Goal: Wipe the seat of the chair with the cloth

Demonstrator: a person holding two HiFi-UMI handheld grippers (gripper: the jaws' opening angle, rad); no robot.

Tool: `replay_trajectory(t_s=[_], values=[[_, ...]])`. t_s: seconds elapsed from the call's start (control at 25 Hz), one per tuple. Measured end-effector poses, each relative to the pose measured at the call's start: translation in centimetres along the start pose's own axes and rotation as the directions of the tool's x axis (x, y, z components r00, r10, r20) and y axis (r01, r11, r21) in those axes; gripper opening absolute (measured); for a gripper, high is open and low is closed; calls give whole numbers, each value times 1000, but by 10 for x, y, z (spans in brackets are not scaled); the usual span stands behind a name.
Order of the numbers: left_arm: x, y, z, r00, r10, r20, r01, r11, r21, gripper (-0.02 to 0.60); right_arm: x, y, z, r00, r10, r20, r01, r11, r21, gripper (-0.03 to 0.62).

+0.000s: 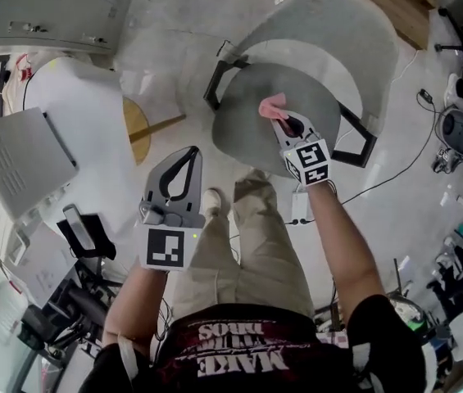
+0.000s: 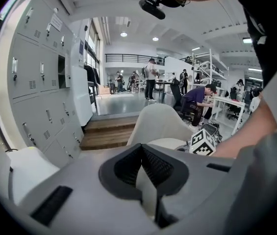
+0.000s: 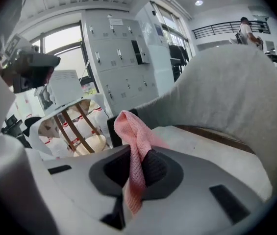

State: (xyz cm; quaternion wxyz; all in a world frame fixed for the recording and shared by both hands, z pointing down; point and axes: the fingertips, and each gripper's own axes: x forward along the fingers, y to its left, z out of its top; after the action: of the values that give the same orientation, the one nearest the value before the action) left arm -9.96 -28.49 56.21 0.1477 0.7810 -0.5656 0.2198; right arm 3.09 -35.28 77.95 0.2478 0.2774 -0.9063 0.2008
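Pinching pink cloth [image 1: 273, 105] in right gripper [image 1: 285, 123] over chair seat [image 1: 243, 125], probably starting the wipe. With left gripper [image 1: 187, 155] closed, empty, near left. Next: press cloth down, sweep toward far side.

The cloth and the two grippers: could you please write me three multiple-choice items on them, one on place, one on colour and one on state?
1. Where is the cloth?
A) on the floor
B) in the right gripper
C) on a desk

2. What colour is the cloth?
A) blue
B) green
C) pink

3. How is the left gripper?
A) shut, empty
B) shut on the cloth
C) wide open

Answers:
1 B: the right gripper view shows its jaws clamped on the cloth, above the chair seat.
2 C: it is pink in the head view and the right gripper view.
3 A: in the left gripper view its pads meet with nothing between them.
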Motion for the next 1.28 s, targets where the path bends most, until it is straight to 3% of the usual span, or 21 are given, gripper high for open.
replay_trajectory(t_s=[0.12, 0.28, 0.36, 0.52, 0.68, 0.88, 1.08, 1.28], values=[[-6, -8, -26, 998, 10, -57, -12, 999, -38, 5, 33, 1, -35, 995, 26, -92, -34, 995, -94, 34], [-7, -7, -51, 993, 5, -118, -11, 999, -53, 6, 89, -10, -66, 974, -23, -224, -24, 978, -205, 34], [-8, -7, -59, 991, -3, -132, -3, 999, -40, 5, 115, -11, -81, 956, -25, -292, -43, 973, -225, 34], [-7, -22, -68, 988, -33, -153, 24, 998, -59, 6, 142, -4, -117, 906, 26, -422, -166, 940, -299, 32], [-9, -37, -82, 979, -68, -191, 54, 995, -79, 5, 137, -11, -134, 884, 45, -465, -203, 934, -295, 31], [-4, -43, -75, 980, -81, -179, 68, 994, -81, 5, 103, -52, -152, 860, -13, -511, -115, 969, -218, 31], [-3, -48, -63, 983, -100, -154, 92, 994, -58, 6, 48, -106, -177, 834, -113, -541, 40, 989, -144, 31], [-9, -50, -62, 983, -111, -147, 106, 993, -41, 6, -2, -140, -206, 772, -190, -607, 129, 981, -142, 31]])
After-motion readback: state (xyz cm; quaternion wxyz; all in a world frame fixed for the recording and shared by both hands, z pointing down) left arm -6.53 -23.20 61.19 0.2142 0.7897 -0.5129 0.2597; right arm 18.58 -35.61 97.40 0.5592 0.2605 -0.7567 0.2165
